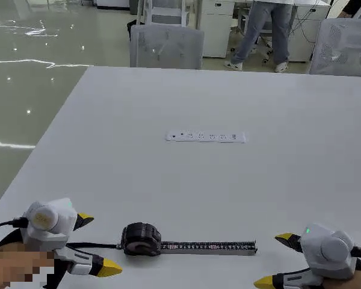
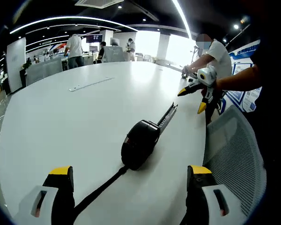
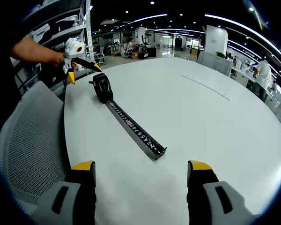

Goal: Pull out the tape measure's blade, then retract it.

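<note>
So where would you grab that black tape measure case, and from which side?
Probably the case across its two flat faces, coming in from the end where its strap trails, with the open left gripper. The case stands upright, its blade runs out the opposite end, and the case already lies in line between those jaws.

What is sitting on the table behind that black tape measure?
Farther back on the white table lies a flat white strip with small dark marks, perhaps a socket bar, well apart from the tape measure. The table surface directly under the measure's case is covered.
</note>
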The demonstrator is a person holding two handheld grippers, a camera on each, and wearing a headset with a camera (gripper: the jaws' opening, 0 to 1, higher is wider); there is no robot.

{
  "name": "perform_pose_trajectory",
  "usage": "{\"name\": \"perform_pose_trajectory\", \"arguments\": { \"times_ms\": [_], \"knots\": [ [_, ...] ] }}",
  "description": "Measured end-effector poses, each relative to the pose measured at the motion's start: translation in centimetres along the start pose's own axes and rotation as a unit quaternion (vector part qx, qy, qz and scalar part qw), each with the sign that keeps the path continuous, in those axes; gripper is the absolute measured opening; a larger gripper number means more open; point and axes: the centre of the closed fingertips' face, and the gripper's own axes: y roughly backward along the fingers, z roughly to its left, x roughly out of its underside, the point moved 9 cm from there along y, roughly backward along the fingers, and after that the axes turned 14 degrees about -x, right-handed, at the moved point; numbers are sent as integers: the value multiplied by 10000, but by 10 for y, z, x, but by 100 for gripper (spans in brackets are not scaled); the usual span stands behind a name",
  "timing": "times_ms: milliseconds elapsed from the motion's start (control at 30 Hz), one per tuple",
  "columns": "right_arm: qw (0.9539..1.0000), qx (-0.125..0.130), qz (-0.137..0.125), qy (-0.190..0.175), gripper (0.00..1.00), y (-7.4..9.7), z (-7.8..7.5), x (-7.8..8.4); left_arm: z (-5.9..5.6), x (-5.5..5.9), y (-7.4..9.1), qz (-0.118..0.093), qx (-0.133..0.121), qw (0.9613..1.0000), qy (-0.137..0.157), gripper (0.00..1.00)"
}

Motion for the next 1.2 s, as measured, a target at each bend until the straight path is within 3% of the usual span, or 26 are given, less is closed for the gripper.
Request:
{"name": "perform_pose_trajectory", "arguments": {
  "times_ms": [33, 67, 133, 167, 233, 400, 500, 667, 767, 833, 1033, 1200],
  "knots": [
    [9999, -12, -87, -108, 82, 2, 3, 3, 2, 3, 4, 55, -248, 9996, 122, 100],
    [9998, -22, -121, -152, 82, 3, 7, 6, 5, 5, 7, -38, -317, 9992, 220, 100],
    [9997, -5, -106, -201, 84, 5, 11, 11, 0, 7, 14, -269, -291, 9984, 393, 100],
    [9996, 26, -129, -235, 84, 7, 13, 12, -2, 9, 18, -288, -347, 9980, 435, 100],
    [9987, 161, -327, -368, 86, 12, 19, 15, -5, 14, 33, -580, -463, 9952, 631, 100],
    [9974, 268, -482, -461, 90, 20, 32, 21, -8, 38, 55, -425, -552, 9940, 848, 100],
    [9974, 308, -477, -440, 93, 23, 38, 25, -11, 46, 61, -511, -598, 9923, 959, 100],
    [9969, 491, -496, -354, 99, 38, 48, 32, -22, 48, 71, -620, -587, 9907, 1058, 100],
    [9960, 591, -555, -387, 100, 47, 52, 37, -25, 53, 73, -542, -533, 9910, 1101, 100],
    [9932, 741, -725, -533, 100, 56, 55, 42, -26, 58, 73, -429, -483, 9921, 1073, 100],
    [9896, 905, -910, -643, 100, 64, 66, 48, -20, 57, 75, -610, -586, 9915, 985, 100],
    [9888, 945, -955, -644, 100, 64, 62, 42, -17, 59, 76, -603, -619, 9918, 946, 100]
  ]
}}
